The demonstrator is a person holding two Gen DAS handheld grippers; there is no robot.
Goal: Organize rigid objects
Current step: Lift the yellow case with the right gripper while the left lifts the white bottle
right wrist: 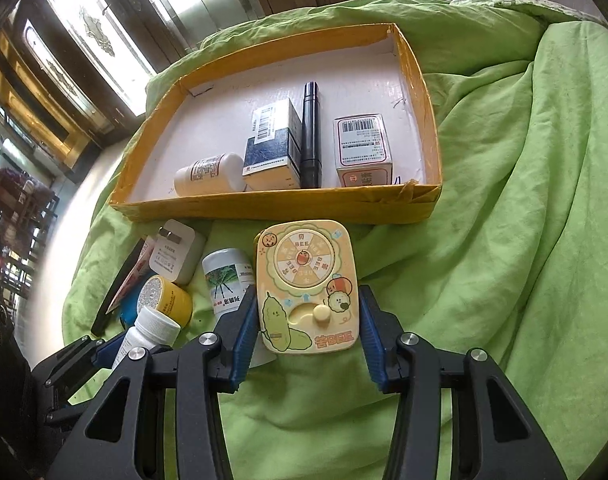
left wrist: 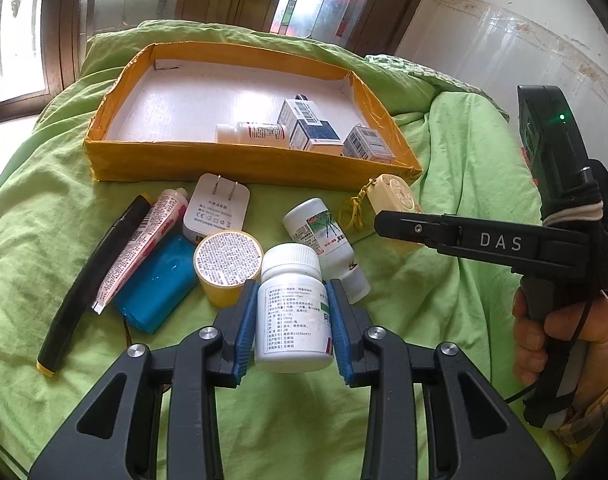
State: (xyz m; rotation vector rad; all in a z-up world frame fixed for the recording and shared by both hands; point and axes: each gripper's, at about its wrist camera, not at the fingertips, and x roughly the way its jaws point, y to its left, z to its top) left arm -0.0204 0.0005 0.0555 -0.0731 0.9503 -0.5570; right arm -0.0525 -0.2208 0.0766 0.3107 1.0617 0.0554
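My left gripper (left wrist: 292,292) is shut on a white pill bottle (left wrist: 291,308), held upright just above the green quilt; the bottle also shows in the right wrist view (right wrist: 147,334). My right gripper (right wrist: 308,300) is open around a cream toy box with a dial (right wrist: 308,290); the left pad is close to it, the right pad stands a little off. The toy lies on the quilt in front of the yellow cardboard tray (right wrist: 420,80), which holds a white bottle (right wrist: 207,174), two boxes and a black tube (right wrist: 311,136). The tray also shows in the left wrist view (left wrist: 239,164).
Loose on the quilt lie a white charger plug (left wrist: 217,208), a yellow round tin (left wrist: 227,266), a blue block (left wrist: 157,290), a pink tube (left wrist: 143,244), a black marker (left wrist: 93,276) and a second white bottle (left wrist: 324,240). Windows stand behind the bed.
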